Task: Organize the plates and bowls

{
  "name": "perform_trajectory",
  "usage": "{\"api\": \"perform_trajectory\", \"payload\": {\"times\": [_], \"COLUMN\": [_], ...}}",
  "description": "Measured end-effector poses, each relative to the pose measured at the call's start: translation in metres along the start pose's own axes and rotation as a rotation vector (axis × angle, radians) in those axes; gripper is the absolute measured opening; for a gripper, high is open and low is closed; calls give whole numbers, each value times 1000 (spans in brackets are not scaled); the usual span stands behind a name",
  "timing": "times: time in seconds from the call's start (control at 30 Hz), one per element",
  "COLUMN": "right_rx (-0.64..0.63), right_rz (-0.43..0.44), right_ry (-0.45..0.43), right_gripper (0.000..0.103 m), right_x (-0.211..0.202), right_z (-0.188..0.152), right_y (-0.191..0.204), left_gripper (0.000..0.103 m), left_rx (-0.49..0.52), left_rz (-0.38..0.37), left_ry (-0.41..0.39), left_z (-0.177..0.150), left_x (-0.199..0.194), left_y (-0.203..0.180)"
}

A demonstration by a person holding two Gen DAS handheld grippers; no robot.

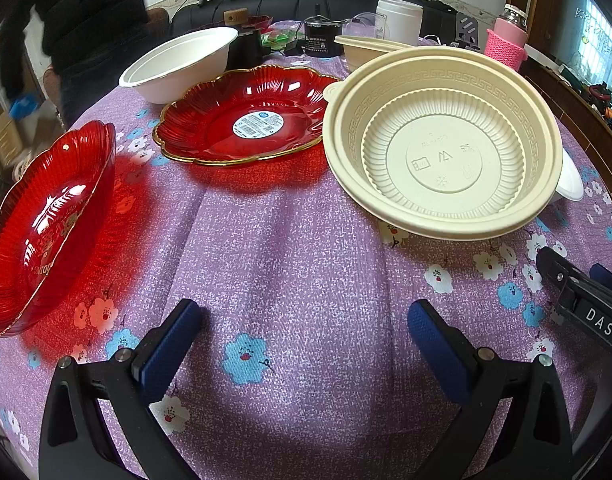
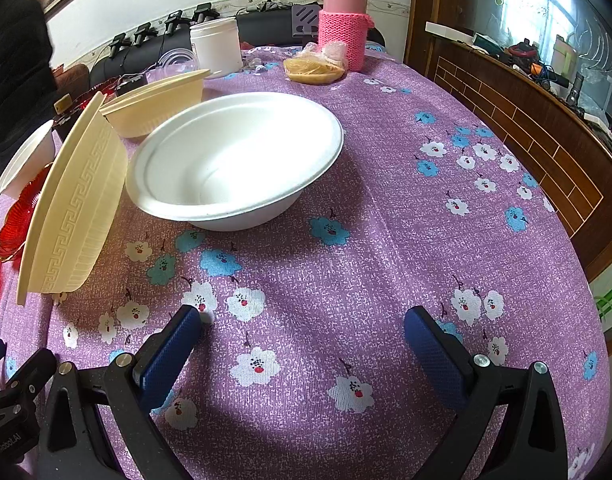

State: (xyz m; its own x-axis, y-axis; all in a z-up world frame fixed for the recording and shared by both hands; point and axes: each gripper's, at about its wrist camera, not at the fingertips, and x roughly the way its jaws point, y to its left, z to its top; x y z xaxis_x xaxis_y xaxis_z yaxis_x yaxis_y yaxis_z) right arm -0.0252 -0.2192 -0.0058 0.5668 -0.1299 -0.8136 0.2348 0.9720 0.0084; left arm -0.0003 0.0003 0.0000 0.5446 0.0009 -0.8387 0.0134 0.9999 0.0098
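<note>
In the left wrist view, my left gripper [image 1: 304,320] is open and empty above the purple flowered tablecloth [image 1: 290,248]. A red fluted bowl [image 1: 46,224] sits at the left, a red gold-rimmed plate [image 1: 242,116] ahead, a cream plastic bowl [image 1: 441,140] at the right, a white bowl [image 1: 178,64] behind. In the right wrist view, my right gripper [image 2: 302,324] is open and empty. A white bowl [image 2: 234,160] sits ahead of it, the cream bowl [image 2: 74,204] at its left, a second cream bowl [image 2: 158,100] further back.
At the table's far edge stand a white jar [image 2: 216,46], a pink knit-sleeved flask [image 2: 343,20] and a bag of yellow wafers [image 2: 313,68]. A person in black [image 1: 74,12] stands at the far left. A wooden cabinet [image 2: 525,120] runs along the right.
</note>
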Motion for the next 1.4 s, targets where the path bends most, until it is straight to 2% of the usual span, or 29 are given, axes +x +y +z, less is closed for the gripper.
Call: {"api": "perform_trajectory", "payload": {"times": [0.27, 0.47, 0.6, 0.73, 0.8, 0.83, 0.9, 1.03, 1.1, 1.17, 1.23, 1.33, 1.4], "right_rx": [1, -18, -22, -21, -21, -21, -22, -20, -13, -19, -55, -99, -151], "right_rz": [3, 27, 27, 24, 22, 21, 21, 32, 45, 29, 15, 38, 80], "right_ry": [1, 54, 52, 46, 44, 42, 40, 34, 25, -37, -124, -314, -482], "right_gripper": [102, 102, 102, 102, 102, 102, 102, 102, 100, 93, 93, 93, 93], "right_x": [0, -4, -6, -7, -7, -7, -7, -9, -12, -27, -53, -113, -157], "right_z": [0, -7, -8, -8, -8, -9, -9, -10, -10, -12, -15, -15, -14], "right_y": [0, -2, -2, -1, 0, 0, 1, 0, -2, 0, 10, 35, 60], "left_gripper": [103, 103, 103, 103, 103, 99, 96, 96, 98, 103, 103, 103, 103], "left_rx": [0, -1, -14, 3, 20, 11, -13, -31, -22, 3, 16, -20, -90], "left_rz": [0, 1, 15, -5, -46, -87, -123, -147, -113, -86, -65, 10, 75], "left_ry": [0, 0, -1, 4, 8, -7, -68, -301, -451, -535, -548, -537, -554], "left_z": [0, 0, 2, 2, -2, -4, -8, -19, -29, -36, -39, -39, -39], "left_x": [0, 0, 1, 1, -4, -12, -33, -105, -143, -168, -179, -189, -201], "left_y": [0, 0, -5, -6, -5, -2, 5, 27, 43, 62, 81, 117, 143]}}
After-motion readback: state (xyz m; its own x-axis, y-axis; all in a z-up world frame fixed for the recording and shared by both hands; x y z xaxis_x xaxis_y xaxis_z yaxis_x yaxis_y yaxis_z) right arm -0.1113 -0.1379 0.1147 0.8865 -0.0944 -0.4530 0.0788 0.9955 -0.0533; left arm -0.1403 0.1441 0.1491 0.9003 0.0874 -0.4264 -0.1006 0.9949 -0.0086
